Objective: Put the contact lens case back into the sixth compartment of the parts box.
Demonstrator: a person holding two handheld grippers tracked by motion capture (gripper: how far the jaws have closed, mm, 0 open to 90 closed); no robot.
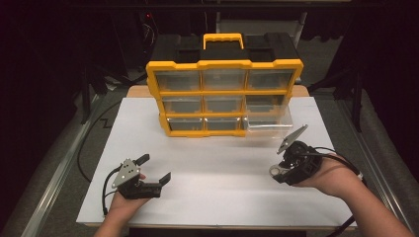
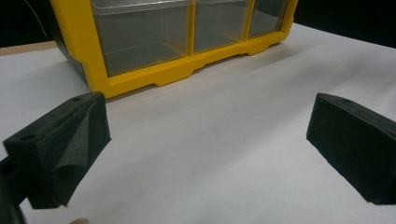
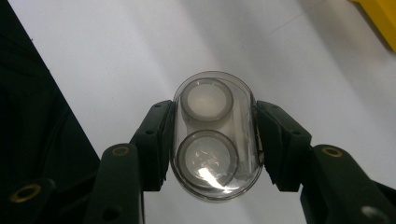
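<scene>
Clear oval plastic case (image 3: 215, 135) with two round pads stacked inside sits clamped between the black jaws of the right gripper (image 3: 215, 140), one jaw pressing each long side. In the right gripper view its long axis runs up and down the picture, along the line of the jaws and away from the camera, and its broad transparent face is turned toward the lens — one round pad sits nearer the far end, the other nearer the camera. The case hangs above the white table top (image 1: 217, 187), clear of it, with the yellow corner of the organiser at the upper right edge of that view.

In the high view the right gripper (image 1: 291, 165) is at the right side of the table, its hand palm-up beneath it and the forearm coming in from the lower right. The left gripper (image 1: 155, 169) rests low at the left front — jaws spread wide with nothing between them, pointed toward the yellow-framed drawer organiser (image 1: 225, 98) with clear compartments.
</scene>
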